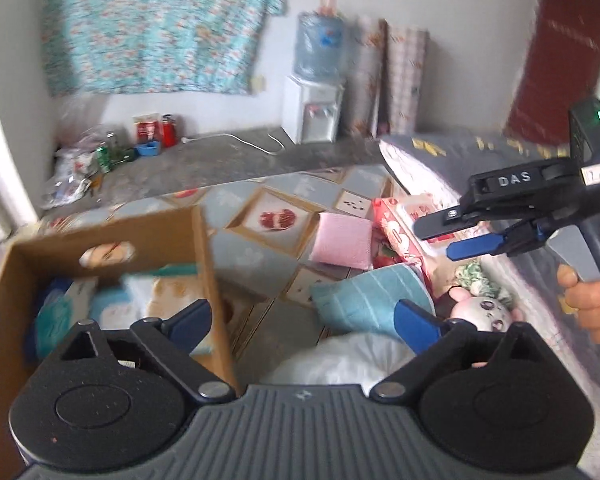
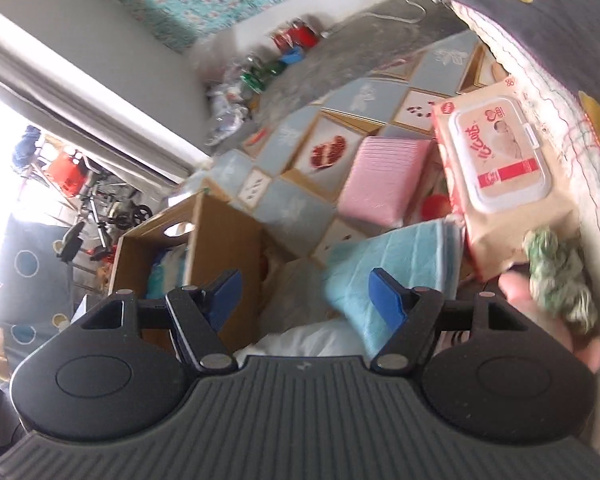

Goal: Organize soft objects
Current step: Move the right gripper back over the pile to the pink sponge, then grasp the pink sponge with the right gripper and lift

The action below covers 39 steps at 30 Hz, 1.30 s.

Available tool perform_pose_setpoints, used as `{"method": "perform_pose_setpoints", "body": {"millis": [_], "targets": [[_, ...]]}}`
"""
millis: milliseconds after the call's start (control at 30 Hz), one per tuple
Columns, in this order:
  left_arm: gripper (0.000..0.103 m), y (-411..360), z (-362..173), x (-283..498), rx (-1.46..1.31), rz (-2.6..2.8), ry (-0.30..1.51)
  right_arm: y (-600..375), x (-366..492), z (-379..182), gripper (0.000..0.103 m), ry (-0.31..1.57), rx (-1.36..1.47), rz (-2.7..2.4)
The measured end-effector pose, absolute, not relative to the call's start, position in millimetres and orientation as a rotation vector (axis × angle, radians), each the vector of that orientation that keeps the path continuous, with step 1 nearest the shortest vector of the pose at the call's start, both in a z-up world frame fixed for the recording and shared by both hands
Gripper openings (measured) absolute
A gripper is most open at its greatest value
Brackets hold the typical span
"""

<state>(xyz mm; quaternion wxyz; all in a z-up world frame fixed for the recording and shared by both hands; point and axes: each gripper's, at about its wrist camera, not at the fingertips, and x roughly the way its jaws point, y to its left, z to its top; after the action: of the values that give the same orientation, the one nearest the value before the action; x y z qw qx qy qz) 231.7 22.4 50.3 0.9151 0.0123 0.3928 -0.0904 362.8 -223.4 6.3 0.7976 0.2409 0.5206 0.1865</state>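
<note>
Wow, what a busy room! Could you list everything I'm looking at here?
cardboard box: one, brown, left on patterned mat, soft things inside
pink pad: one, on mat
blue towel: one, folded, below pink pad
wipes pack: one, beige, against pillow
plush toy: one, pink-white, right of towel
pillow: one, grey
water dispenser: one, white, by wall
left tool: open, empty
right tool: open, empty
hand: one, holding right tool

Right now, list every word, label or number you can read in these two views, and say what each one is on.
"DAS": white letters on the black body of the right tongs.
Wet wipes pack: red script and a red band on the lid, too blurred to read.
Red hanging on the wall: faint lines of print, unreadable.
Water bottle label: blurred.
Red containers on the floor: unreadable.
</note>
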Motion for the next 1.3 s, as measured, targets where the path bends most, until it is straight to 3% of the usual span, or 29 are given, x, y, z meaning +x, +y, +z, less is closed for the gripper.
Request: {"method": "perform_pose_setpoints", "body": {"millis": [467, 1067, 1167, 1200, 1300], "targets": [[0.099, -51, -44, 403, 0.196, -0.281, 0.996, -226, 494, -89, 0.067, 1.284, 0.625, 0.265], [0.099, -80, -102, 464, 0.231, -0.322, 1.159, -217, 528, -110, 0.064, 1.356, 0.675, 0.297], [0.092, -78, -105, 467, 0.195, -0.308, 1.183, -219, 526, -109, 0.064, 1.352, 0.681, 0.299], [0.083, -77, -106, 468, 0.187, -0.297, 1.192, -220, 525, -109, 0.063, 1.349, 0.682, 0.298], [0.081, -75, -106, 465, 0.173, -0.287, 1.181, -226, 521, -108, 0.063, 1.341, 0.685, 0.295]]}}
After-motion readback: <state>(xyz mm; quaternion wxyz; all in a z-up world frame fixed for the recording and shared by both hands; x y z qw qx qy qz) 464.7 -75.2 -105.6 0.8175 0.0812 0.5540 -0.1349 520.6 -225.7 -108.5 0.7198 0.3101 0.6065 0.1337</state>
